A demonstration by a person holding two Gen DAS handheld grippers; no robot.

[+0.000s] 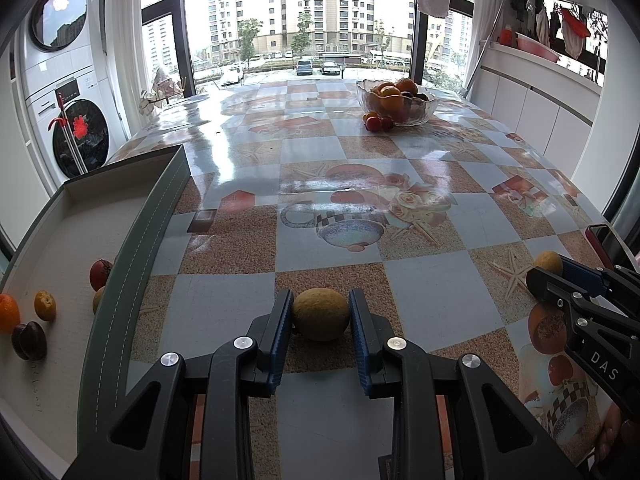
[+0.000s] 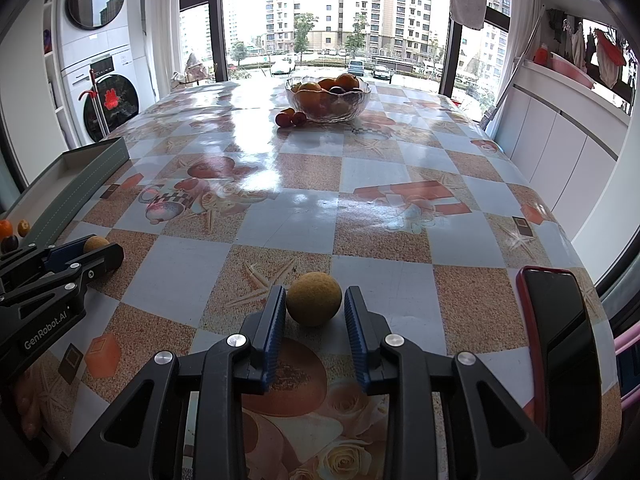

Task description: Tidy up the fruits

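My left gripper [image 1: 321, 309] has its fingertips against both sides of a yellow-green round fruit [image 1: 320, 314] that rests on the table. My right gripper [image 2: 314, 305] stands around a second yellow round fruit [image 2: 314, 299] on the table, its pads close at each side with a thin gap on the right. A grey-green tray [image 1: 120, 280] at the left holds an orange [image 1: 8, 312], a small yellow fruit [image 1: 45, 305], a dark plum [image 1: 30, 340] and a tomato [image 1: 100, 274]. A glass bowl [image 1: 424, 114] of fruit stands far back.
Small red fruits [image 1: 376, 121] lie beside the bowl. A red-cased phone [image 2: 564, 344] lies at the table's right edge. The table has a glossy patterned cloth. Washing machines stand at the left and white cabinets at the right.
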